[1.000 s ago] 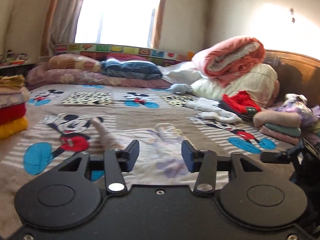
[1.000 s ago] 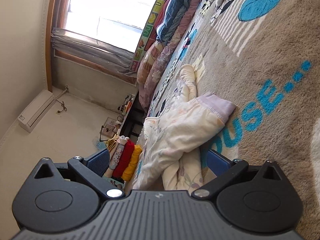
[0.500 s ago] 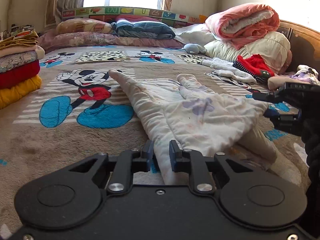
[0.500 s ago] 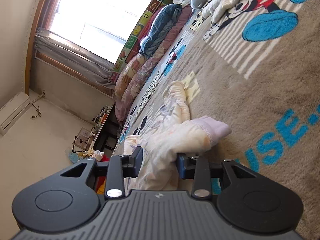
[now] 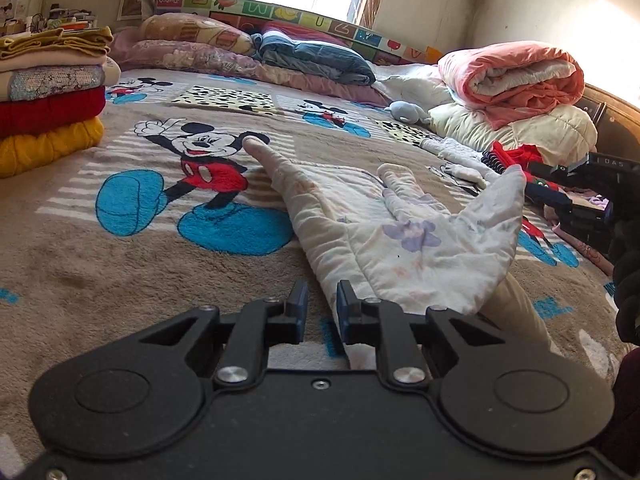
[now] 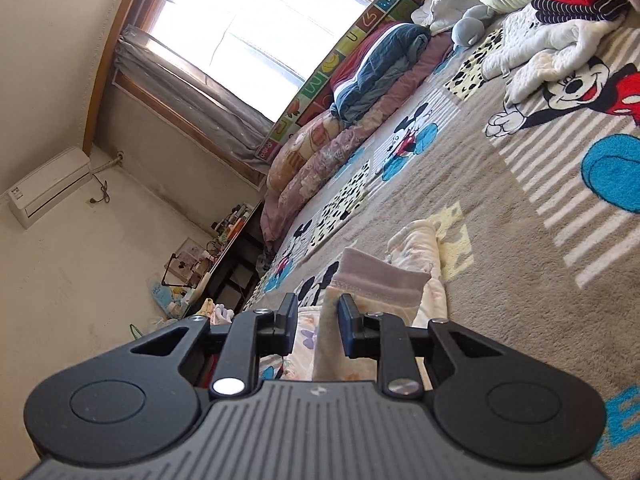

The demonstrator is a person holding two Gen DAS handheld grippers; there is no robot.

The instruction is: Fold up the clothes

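White letters "DAS" on the right hand-held gripper (image 5: 576, 196); nothing else legible.

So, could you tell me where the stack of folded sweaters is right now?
In the left wrist view, the stack of folded sweaters sits at the far left edge of the Mickey Mouse blanket, left of the floral pyjama.

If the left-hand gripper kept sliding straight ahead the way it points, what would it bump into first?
Probably the floral white garment. The left gripper already has that garment's near edge between its fingers, so the cloth lies directly ahead, spread across the Mickey Mouse blanket. Depth beyond it is hard to judge.
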